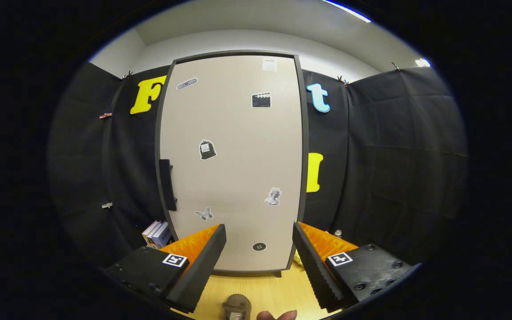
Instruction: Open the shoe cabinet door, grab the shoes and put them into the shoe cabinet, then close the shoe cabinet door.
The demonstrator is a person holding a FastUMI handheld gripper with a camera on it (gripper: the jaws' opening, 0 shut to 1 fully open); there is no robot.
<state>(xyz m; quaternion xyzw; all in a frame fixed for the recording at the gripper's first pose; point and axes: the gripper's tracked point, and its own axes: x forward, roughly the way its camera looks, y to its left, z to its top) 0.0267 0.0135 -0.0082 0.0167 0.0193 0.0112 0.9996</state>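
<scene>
Your gripper (259,249) hung spread wide with nothing between its fingers, aimed straight at the front of the shoe cabinet. Down between the fingers, on the wooden floor (278,284) nearest you, lay the toe of a brown shoe (237,306), with a fingertip (277,315) of yours just beside it. Only that part of the shoe was visible, so I could not tell whether a second shoe lay with it.

Beyond the fingers stood the cabinet, its pale door (231,164) flush in its dark frame and closed. The door carried several stickers, among them a butterfly and a round button near its bottom edge. Its dark handle (167,184) sat on the left edge, about halfway up, well above and left of your left finger. A few books (157,234) stood on the floor at the cabinet's lower left corner, and a small bottle top (338,232) showed near its lower right corner, behind the right finger.

By my reading, you were at the very start: the door was not yet opened, the shoe was untouched on the floor, and nothing had gone inside. All three steps remained, beginning with a reach up to that handle.
</scene>
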